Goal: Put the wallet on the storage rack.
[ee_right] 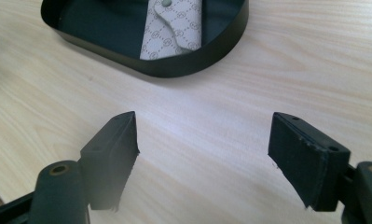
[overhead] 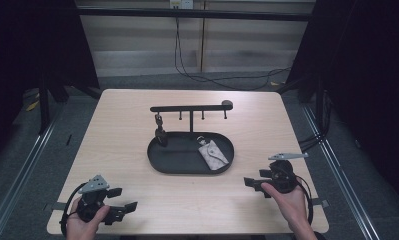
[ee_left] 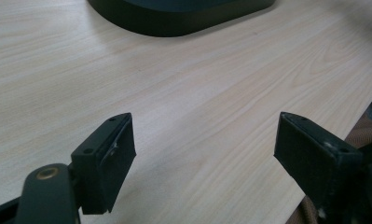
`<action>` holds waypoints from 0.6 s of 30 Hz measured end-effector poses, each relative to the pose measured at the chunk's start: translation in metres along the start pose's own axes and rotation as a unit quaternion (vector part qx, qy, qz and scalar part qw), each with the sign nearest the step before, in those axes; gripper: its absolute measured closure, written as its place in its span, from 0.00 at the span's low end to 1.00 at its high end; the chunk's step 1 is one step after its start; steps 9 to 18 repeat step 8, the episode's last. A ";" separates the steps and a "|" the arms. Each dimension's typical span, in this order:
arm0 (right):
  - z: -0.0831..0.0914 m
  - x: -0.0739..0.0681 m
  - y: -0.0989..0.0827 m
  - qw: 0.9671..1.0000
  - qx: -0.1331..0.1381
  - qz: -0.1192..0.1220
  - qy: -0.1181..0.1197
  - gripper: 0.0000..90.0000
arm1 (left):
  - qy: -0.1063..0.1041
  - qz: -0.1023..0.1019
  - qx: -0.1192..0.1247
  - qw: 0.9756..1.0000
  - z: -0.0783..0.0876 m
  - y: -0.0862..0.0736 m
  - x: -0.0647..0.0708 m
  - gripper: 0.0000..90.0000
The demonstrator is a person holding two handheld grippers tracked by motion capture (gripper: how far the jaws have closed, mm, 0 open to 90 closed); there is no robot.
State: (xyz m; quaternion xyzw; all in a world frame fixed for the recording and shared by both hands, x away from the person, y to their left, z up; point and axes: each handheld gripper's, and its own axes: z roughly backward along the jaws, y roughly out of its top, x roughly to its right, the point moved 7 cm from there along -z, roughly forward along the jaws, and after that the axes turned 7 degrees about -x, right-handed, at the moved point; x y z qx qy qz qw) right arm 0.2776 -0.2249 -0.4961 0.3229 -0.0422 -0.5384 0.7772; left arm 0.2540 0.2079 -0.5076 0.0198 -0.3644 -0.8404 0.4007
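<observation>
Pale wood counter [overhead: 122,145] carries a black tray [overhead: 159,159] mid-surface, holding what looks like a patterned pouch [overhead: 214,155]. Near its front corners, my left hand-held gripper [overhead: 124,200] and right hand-held gripper [overhead: 252,184] gape empty.

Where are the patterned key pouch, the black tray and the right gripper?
key pouch [ee_right: 173,29], right gripper view, middle of its patterned flap.
black tray [overhead: 159,162], high view, bare floor at its left.
right gripper [ee_right: 204,156], right gripper view, midway between its open tips.
</observation>
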 end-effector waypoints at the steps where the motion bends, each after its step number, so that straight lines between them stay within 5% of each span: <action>1: 0.002 0.000 -0.003 1.000 0.001 -0.001 0.000 0.27 | 0.001 0.000 0.000 1.000 0.000 0.000 0.000 0.22; 8: 0.006 0.010 -0.022 1.000 0.022 -0.005 -0.004 0.25 | 0.001 0.000 -0.001 1.000 -0.001 0.000 -0.002 0.22; 18: 0.006 0.010 -0.022 1.000 0.022 -0.005 -0.004 0.25 | 0.001 0.000 -0.001 1.000 -0.001 0.000 -0.002 0.22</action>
